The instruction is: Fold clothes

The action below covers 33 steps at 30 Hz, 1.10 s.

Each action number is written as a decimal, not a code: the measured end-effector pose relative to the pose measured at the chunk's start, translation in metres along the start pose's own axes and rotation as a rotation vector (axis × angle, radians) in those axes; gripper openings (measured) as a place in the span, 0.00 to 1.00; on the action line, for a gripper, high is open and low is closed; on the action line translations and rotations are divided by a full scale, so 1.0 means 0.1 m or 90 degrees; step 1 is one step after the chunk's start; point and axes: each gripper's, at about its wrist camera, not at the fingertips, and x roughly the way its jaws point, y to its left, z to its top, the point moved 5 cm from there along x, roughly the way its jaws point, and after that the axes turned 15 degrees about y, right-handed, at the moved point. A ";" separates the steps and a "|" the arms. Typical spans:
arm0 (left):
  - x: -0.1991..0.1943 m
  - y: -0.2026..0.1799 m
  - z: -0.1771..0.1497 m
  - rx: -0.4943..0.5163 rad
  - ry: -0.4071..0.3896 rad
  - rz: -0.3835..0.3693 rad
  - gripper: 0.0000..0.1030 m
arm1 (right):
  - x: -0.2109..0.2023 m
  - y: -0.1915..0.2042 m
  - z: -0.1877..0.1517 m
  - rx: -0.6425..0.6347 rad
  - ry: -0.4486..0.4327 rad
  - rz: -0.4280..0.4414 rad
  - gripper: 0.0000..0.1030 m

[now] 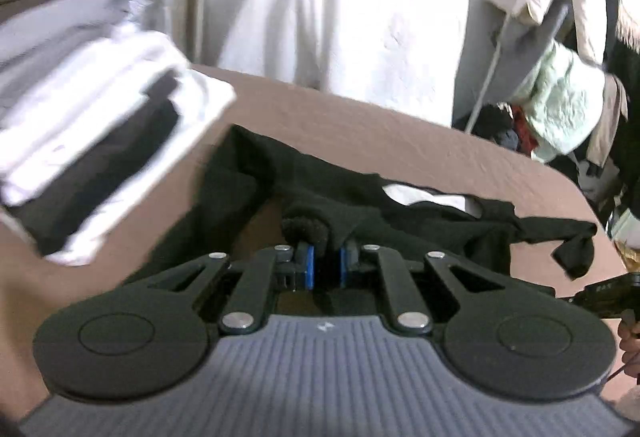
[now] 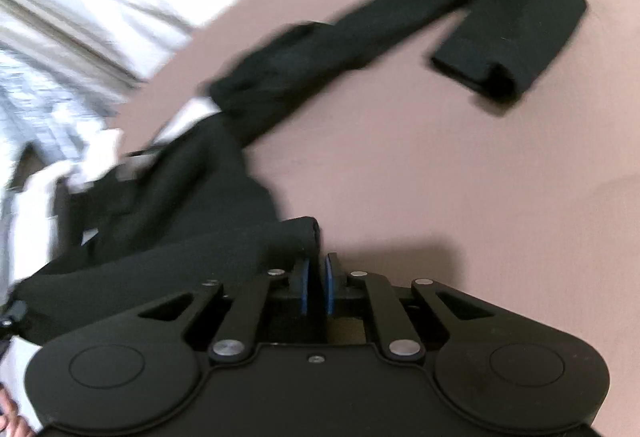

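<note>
A black long-sleeved garment [image 1: 360, 205] lies crumpled across the brown table [image 1: 360, 125], with a white patch [image 1: 424, 195] showing at its neck opening. My left gripper [image 1: 326, 257] is shut on a bunched fold of it, the cloth pinched between the blue pads [image 1: 308, 265]. In the right wrist view the garment [image 2: 180, 197] hangs to the left. One sleeve [image 2: 400, 17] stretches to the upper right and ends in a doubled-over cuff [image 2: 516, 37]. My right gripper [image 2: 318, 269] is shut, with a rolled edge of the black cloth caught at its tips.
A stack of folded white and black clothes [image 1: 80, 157] sits on the table's left side. White fabric [image 1: 340, 17] hangs behind the table. A heap of mixed clothes [image 1: 560, 109] lies past the far right corner. A hand [image 1: 632, 345] holds the other gripper at the right edge.
</note>
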 end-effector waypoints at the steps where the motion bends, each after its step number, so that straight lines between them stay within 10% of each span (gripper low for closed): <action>1: -0.07 0.07 -0.06 -0.009 0.018 0.002 0.10 | -0.07 0.10 -0.08 -0.022 -0.003 0.023 0.08; 6: 0.24 0.63 -0.51 -0.096 0.225 -0.020 0.11 | -0.30 0.32 -0.44 -0.053 0.004 0.156 0.06; 9: 0.60 0.92 -0.74 -0.143 0.299 0.034 0.11 | -0.28 0.24 -0.57 -0.032 0.013 0.134 0.06; 13: 0.77 0.86 -0.76 -0.149 0.305 0.035 0.11 | -0.18 0.21 -0.58 -0.035 0.023 0.060 0.16; 16: 0.73 0.73 -0.70 -0.081 0.280 0.076 0.12 | -0.10 0.33 -0.56 -0.059 0.047 0.048 0.67; 17: 0.71 0.71 -0.69 -0.073 0.276 0.078 0.13 | -0.07 0.37 -0.57 -0.068 0.051 0.036 0.70; 33: 0.91 0.86 -0.80 -0.108 0.292 0.015 0.17 | 0.57 0.82 -0.47 -0.306 0.062 -0.164 0.71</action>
